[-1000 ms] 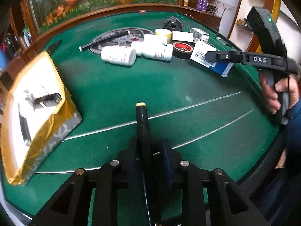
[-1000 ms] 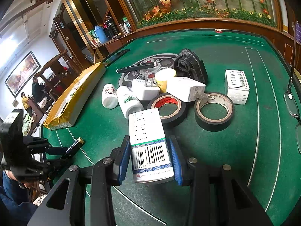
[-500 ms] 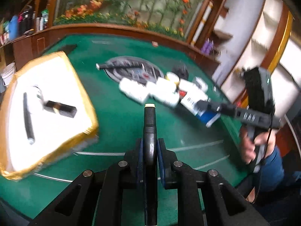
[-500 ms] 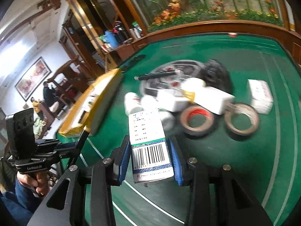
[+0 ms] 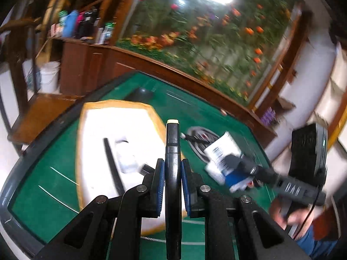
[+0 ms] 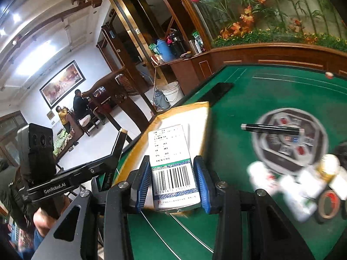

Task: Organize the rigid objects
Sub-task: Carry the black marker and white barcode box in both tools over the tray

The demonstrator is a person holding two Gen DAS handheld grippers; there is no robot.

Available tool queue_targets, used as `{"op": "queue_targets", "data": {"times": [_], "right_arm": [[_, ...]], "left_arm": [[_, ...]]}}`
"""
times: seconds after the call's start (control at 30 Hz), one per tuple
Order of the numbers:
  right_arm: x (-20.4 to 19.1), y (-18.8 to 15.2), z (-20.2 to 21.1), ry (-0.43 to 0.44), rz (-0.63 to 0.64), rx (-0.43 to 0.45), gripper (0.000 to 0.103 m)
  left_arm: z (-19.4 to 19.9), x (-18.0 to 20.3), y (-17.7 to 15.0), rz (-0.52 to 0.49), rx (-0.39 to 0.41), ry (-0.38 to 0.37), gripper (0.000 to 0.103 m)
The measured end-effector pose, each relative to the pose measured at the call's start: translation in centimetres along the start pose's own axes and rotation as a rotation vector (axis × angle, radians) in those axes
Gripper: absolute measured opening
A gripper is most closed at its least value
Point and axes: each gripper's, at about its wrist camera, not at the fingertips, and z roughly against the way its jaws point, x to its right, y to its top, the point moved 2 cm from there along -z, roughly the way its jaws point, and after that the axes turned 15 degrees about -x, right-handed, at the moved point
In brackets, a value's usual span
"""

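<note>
Marker pen (image 5: 172, 162): slim black cylinder, smooth and glossy, with a pale cream end cap at the far tip; it runs lengthwise between the blue pads of the left gripper (image 5: 172, 186), which is clamped tight on its barrel, tip pointing forward above the open box.
Barcode carton (image 6: 173, 164): flat rectangular cardboard pack, white with printed text, a green-patterned band and a black barcode; pinched across its width by the right gripper (image 6: 173, 186), blue ribbed pads pressed against both long sides, far end reaching over the near edge of the open box.
Open box (image 5: 97, 134): shallow tray, white inside, edged with yellow-brown packing tape; it lies on the table under both held items. Inside are a thin black stick (image 5: 112, 164) and a white item, blurred.
Table (image 6: 271, 91): green felt with thin white lines, dark rim, wooden surround.
Centre plate (image 6: 290, 138): round grey disc set in the felt, with a second black pen (image 6: 271, 128) lying across it.
Loose pile (image 6: 303, 186): white bottles, white boxes and a black tape roll with a red core, blurred, well right of the carton.
</note>
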Motion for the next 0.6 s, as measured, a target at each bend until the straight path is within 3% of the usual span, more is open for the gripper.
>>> {"op": "queue_targets", "data": {"times": [0.23, 0.3, 0.5, 0.6], "right_arm": [[-3.0, 0.6, -8.3, -0.042, 0.005, -0.117, 0.038], [-2.9, 0.4, -9.4, -0.058, 0.003, -0.14, 0.038], [-2.8, -0.4, -11.3, -0.097, 0.031, -0.198, 0.038], [-3.3, -0.6, -11.9, -0.141, 0.082, -0.208, 0.038]], "left_arm": [[-2.6, -5.6, 0.8, 0.132, 0.008, 0.068, 0.015], [-3.5, -6.4, 0.8, 0.16, -0.008, 0.058, 0.015], [-5.7, -6.4, 0.2, 0.155, -0.039, 0.128, 0.015], [-5.9, -5.9, -0.4, 0.131, -0.035, 0.201, 0.015]]}}
